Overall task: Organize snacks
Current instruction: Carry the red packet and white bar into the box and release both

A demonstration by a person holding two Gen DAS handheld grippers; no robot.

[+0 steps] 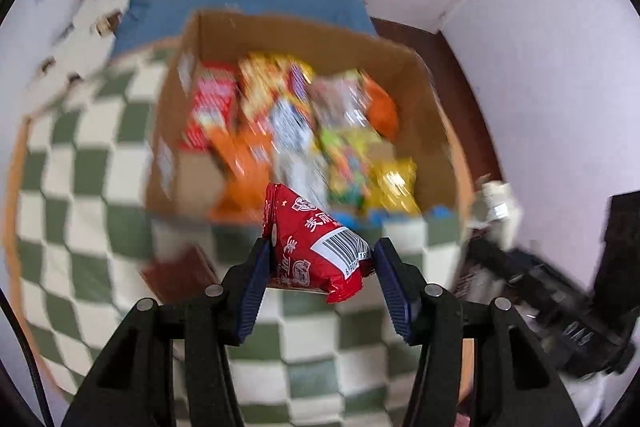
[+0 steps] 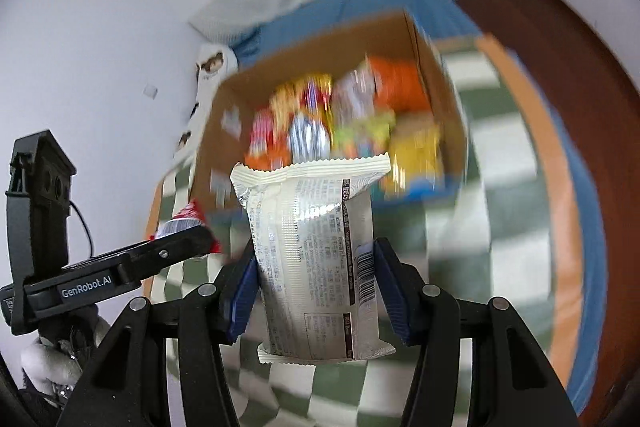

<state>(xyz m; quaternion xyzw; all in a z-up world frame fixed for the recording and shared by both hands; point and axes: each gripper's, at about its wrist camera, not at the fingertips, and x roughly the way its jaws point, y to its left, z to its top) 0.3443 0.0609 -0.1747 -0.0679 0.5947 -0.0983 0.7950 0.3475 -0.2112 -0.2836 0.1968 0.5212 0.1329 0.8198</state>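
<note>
Silver packet (image 2: 316, 259) stands lengthwise in right gripper (image 2: 314, 255), top toward box (image 2: 436, 83).

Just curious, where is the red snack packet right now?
The red snack packet is pinched in the left gripper, above the checkered blanket, near the cardboard box.

Soft even daylight, no hard shadows. Background motion-blurred in both views; brown cardboard box (image 1: 304, 39) smeared. Held packets sharp. Fisheye bending, dark corners.
</note>
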